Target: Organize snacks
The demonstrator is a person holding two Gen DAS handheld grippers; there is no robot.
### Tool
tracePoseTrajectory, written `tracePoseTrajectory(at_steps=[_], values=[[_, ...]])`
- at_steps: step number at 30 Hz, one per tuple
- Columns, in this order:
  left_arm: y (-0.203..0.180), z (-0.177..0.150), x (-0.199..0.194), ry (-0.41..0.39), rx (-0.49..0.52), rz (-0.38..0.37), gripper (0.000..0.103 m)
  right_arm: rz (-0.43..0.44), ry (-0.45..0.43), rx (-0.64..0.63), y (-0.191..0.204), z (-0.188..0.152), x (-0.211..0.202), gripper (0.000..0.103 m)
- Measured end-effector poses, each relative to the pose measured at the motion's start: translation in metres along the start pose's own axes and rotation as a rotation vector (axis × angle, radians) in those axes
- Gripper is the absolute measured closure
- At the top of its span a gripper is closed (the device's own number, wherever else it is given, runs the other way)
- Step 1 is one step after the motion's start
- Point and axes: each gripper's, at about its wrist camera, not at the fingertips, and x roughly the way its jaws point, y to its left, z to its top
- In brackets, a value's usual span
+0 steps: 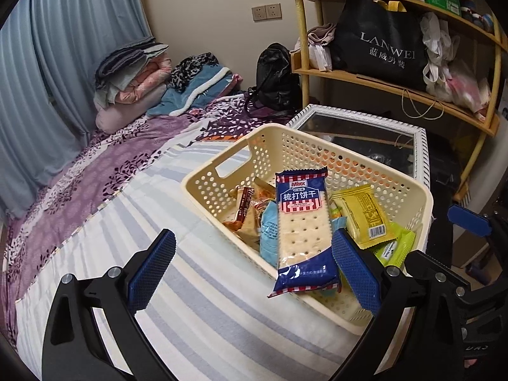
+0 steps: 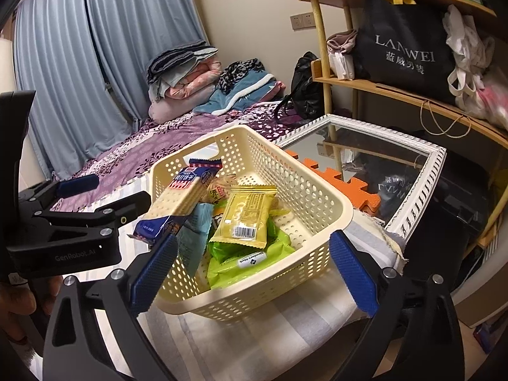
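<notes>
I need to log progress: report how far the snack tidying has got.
Done: snacks sit in the cream basket, including the yellow packet and green packet. In hand: nothing; left gripper and right gripper stand open. Left: the blue cracker pack overhangs the rim; no loose snacks visible.

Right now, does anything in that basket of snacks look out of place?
Yes. The blue soda cracker packet lies propped on the other snacks, its lower end hanging over the cream basket's rim instead of lying inside. The yellow packet and green packet lie inside.
</notes>
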Motion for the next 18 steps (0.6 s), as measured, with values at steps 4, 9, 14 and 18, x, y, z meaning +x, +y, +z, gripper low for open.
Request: tracePoseTrajectory(at_steps=[4,9,14,18], values=[[0.003,-0.002,-0.006,-0.004,-0.004,0.017,0.003,0.010,0.006,-0.025,0.006,-0.002,-0.001,0.005],[0.009,-0.003,-0.010,-0.006,-0.032,0.032,0.003,0.008,0.013,-0.058,0.014,-0.003,-0.002,0.005],[0.013,-0.006,-0.012,-0.006,-0.042,0.055,0.003,-0.021,0.012,-0.093,0.023,-0.004,-0.002,0.005],[0.018,-0.009,-0.010,0.013,-0.065,0.049,0.003,-0.044,0.010,-0.113,0.029,-0.005,-0.001,0.005]])
